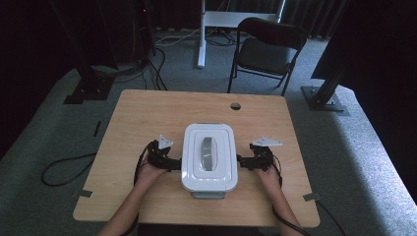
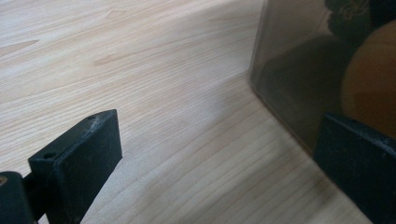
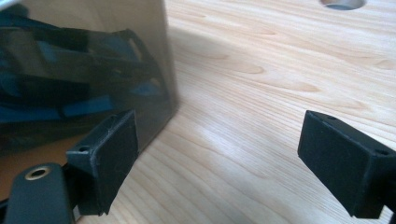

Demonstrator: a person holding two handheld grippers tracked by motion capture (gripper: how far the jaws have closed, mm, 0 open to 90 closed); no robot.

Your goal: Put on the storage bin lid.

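Your storage box (image 1: 209, 156), a clear tub with a white lid and grey handle, stands on the near middle of the wooden table (image 1: 147, 113), between your two hands. Your left gripper (image 1: 173, 163) sits close against the box's left side with its jaws spread wide and only bare tabletop between them, one jaw just beside the clear wall (image 2: 299, 70). Your right gripper (image 1: 242, 162) sits likewise at the right side, jaws wide apart, gripping nothing, one jaw just beside the wall (image 3: 93, 60).
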